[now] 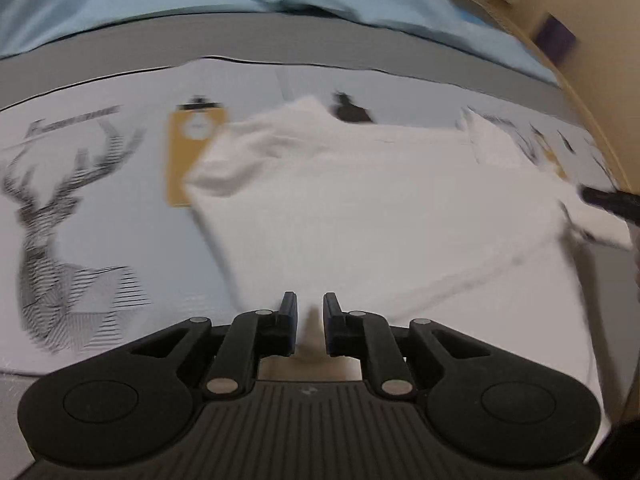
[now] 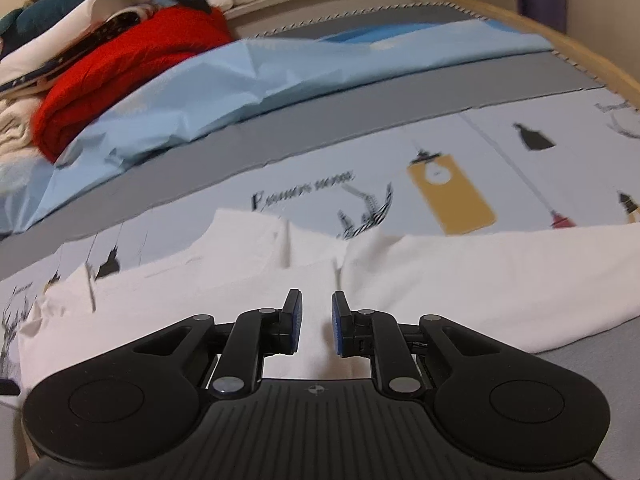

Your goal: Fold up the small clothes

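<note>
White garment lies on printed sheet; each hand-held gripper slightly parted, seemingly pinching nothing.

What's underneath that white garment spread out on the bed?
The white garment lies on a printed sheet with a deer drawing and a yellow tag print; whatever pattern it covers stays hidden.

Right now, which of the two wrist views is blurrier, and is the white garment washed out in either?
Left wrist view: heavy motion smear across the bedsheet print and white garment, whose folds are nearly lost; only the left gripper stays crisp. Right wrist view: milder blur, garment seams readable, red blanket sharp; fisheye bends the bed edge.
</note>
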The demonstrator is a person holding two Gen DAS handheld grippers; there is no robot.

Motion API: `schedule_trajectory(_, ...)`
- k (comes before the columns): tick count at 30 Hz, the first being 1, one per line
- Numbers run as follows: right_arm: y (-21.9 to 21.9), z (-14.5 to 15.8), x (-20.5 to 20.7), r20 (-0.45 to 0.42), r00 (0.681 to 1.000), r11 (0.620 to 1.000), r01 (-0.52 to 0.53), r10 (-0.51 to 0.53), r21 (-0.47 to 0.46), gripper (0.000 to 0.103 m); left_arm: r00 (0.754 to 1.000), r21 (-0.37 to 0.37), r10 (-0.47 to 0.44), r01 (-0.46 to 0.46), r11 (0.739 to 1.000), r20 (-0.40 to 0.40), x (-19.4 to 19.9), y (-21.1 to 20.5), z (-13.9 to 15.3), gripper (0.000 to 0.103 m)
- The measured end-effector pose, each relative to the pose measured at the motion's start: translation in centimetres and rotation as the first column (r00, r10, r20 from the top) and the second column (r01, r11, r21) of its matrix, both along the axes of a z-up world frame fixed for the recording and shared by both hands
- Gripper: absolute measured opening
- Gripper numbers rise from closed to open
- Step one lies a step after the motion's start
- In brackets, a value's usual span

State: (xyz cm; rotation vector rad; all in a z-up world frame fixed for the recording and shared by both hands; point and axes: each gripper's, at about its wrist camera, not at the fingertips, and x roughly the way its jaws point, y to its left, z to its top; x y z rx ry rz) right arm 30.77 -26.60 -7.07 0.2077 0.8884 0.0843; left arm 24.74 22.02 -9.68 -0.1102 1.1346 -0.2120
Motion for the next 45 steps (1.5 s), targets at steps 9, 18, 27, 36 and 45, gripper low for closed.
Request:
schedule_trajectory(9,-1.5,-3.0,-0.8,-0.150,0.988,0.999,0.020,-0.025,-0.039,0.031,0.997,0.212,0.056,-0.066,0.975,0.054,-0.7,-1.6,1.3,0.022)
schedule_trajectory(18,-12.8,1.8,-5.0,0.007,0.953,0.952,0.300,-0.301,0.067,0.033,0.935,0.119,0.169,-0.215,0.969,0.311,-7.6,-5.6,12.6,0.040)
schedule_trajectory(27,-28.0,-2.3,-10.5,-0.004,0.734,0.712,0.660,-0.679,0.240,0.033,0.935,0.303,0.057,-0.170,0.938,0.349,-12.8,-11.8,8.9,0.046)
schedule_trajectory(36,-35.9,-7.8,-11.1,-0.065,0.552,0.475,0.766,-0.831,0.432,0.036,0.926,0.314,0.006,-0.135,0.940,0.378,-11.2,-12.9,6.9,0.046)
schedule_trajectory(45,-36.7,-7.2,-9.1,0.024,0.560,0.523,0.756,-0.828,0.394,0.001,0.925,0.246,0.078,-0.180,0.952,0.371,-10.0,-11.4,7.2,0.046)
